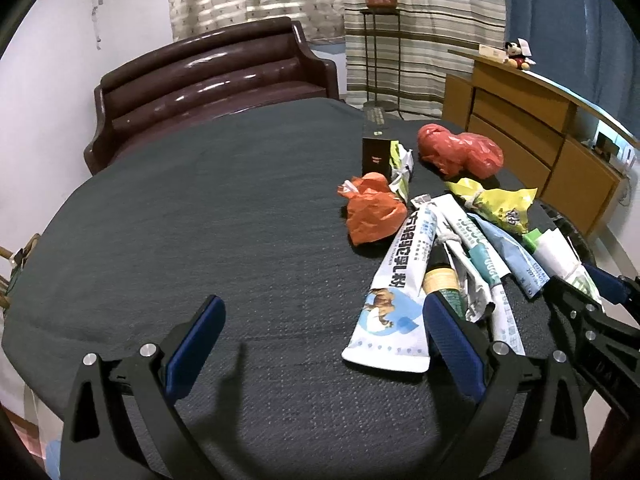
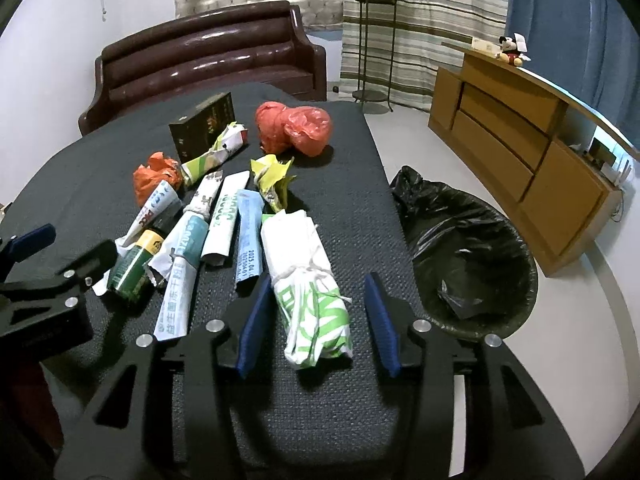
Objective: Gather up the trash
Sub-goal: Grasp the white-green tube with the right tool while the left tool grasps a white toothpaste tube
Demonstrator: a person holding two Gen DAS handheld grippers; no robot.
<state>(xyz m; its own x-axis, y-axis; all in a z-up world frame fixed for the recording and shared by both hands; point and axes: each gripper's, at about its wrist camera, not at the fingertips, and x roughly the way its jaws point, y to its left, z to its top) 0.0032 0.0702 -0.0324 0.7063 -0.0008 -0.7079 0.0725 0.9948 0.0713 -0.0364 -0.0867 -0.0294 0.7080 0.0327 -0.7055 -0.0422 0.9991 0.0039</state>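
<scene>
- Nearest, the right gripper (image 2: 316, 316) stands released astride the white-and-green wrapper bundle (image 2: 310, 280), pads apparently not pressing.
- The left gripper (image 1: 316, 344) gapes, empty.
- Beyond, wrappers (image 2: 218, 220) and red bags (image 2: 294, 126) remain on the table (image 2: 360, 208).
- The bin (image 2: 476, 264) looks nearly empty.
</scene>
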